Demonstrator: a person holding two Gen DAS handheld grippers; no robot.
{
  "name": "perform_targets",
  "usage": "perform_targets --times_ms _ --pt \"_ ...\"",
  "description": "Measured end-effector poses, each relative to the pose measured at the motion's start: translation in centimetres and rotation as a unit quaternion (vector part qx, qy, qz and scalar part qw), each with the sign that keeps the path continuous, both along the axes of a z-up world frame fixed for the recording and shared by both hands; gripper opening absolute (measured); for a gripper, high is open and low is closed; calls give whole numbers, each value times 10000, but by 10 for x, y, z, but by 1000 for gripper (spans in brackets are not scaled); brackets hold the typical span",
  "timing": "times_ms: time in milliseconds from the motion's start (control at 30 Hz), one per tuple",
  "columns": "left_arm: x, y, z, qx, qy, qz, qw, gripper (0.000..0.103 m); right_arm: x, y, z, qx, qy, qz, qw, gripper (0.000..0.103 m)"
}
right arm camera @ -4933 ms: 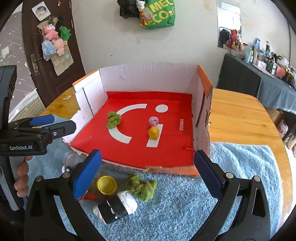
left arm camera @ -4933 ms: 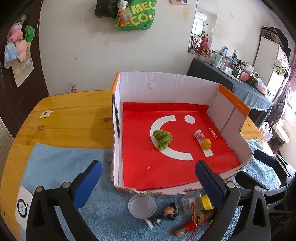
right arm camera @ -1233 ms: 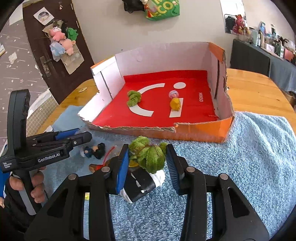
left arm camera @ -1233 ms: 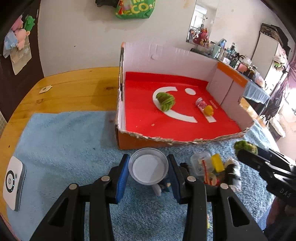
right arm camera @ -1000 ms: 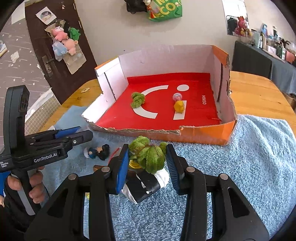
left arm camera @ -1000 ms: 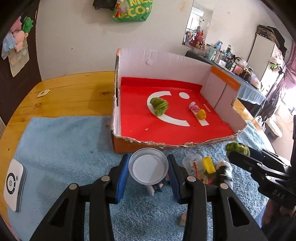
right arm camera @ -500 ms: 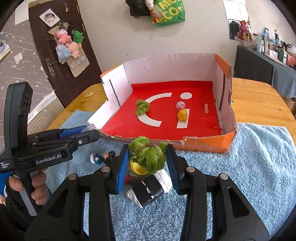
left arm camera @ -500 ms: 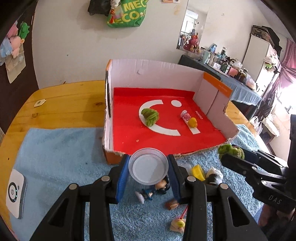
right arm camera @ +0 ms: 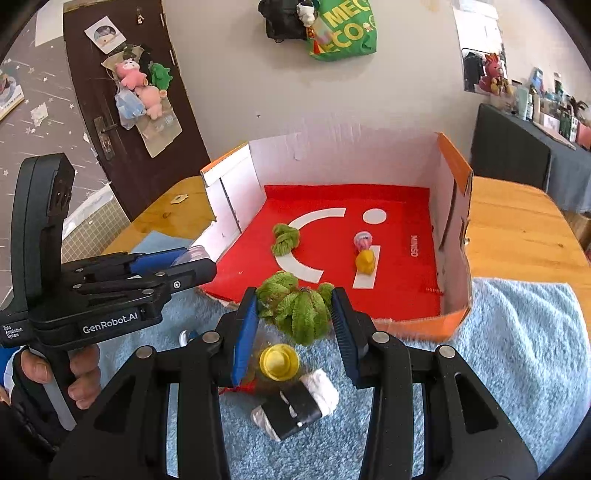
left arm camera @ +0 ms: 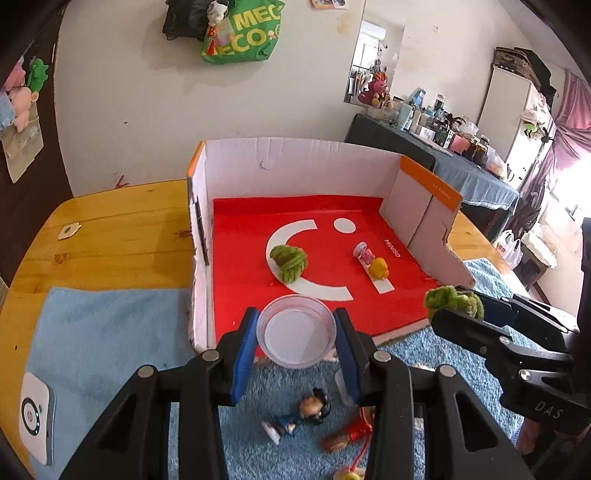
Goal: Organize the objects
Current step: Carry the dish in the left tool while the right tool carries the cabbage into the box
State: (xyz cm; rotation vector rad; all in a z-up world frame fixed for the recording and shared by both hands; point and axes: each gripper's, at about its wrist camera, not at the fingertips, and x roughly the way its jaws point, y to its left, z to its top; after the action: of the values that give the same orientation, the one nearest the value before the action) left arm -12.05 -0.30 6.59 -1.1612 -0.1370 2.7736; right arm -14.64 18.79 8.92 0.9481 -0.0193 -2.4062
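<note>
On my left, the left claw [left arm camera: 297, 334] is pinching a round clear plastic lid [left arm camera: 297, 334] by its rim, pads pressed on opposite edges, the lid lying nearly flat and facing up. It hangs just over the near wall of the cardboard box [left arm camera: 295, 158], so the red floor of the box lies straight ahead and slightly below; I judge a short push forward would bring the lid clear over it.

Inside the box sit a green yarn ball [left arm camera: 289, 257], a small pink toy [left arm camera: 364, 253] and a yellow toy [left arm camera: 379, 268] just beside it, so the open red patch nearest the lid is the front left corner.

On my right, the right claw [right arm camera: 293, 314] is pinching a second green yarn bundle [right arm camera: 295, 308], squeezed between the blue pads. It hovers just short of the box's torn front edge, the box again dead ahead. Both claws are about equally near the box; neither has the shorter reach that I can tell.

Below the claws, on the blue towel [right arm camera: 517, 350], lie a yellow cap [right arm camera: 279, 362], a black-and-white roll [right arm camera: 295, 406], a little figure [left arm camera: 299, 413] and a red-stringed piece [left arm camera: 351, 435].

The towel covers part of a wooden table [left arm camera: 110, 240]. Behind, a green bag [left arm camera: 242, 31] hangs on a pale wall, and a dark door [right arm camera: 122, 92] carries soft toys.
</note>
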Motion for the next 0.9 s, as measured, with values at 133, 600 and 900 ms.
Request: perform_targets --times_ms 133,600,900 --pt "-12 2 1 -12 -17 -53 10000 42 -15 -2 -1 67 -81 -21 9999 38" --pt "-47 4 -18 -142 -353 -87 9992 42 -52 -8 -16 416 -387 -52 9984 38" --pt "-61 7 -32 -278 -562 -144 9979 42 -67 -10 -34 585 -688 -31 9959 38"
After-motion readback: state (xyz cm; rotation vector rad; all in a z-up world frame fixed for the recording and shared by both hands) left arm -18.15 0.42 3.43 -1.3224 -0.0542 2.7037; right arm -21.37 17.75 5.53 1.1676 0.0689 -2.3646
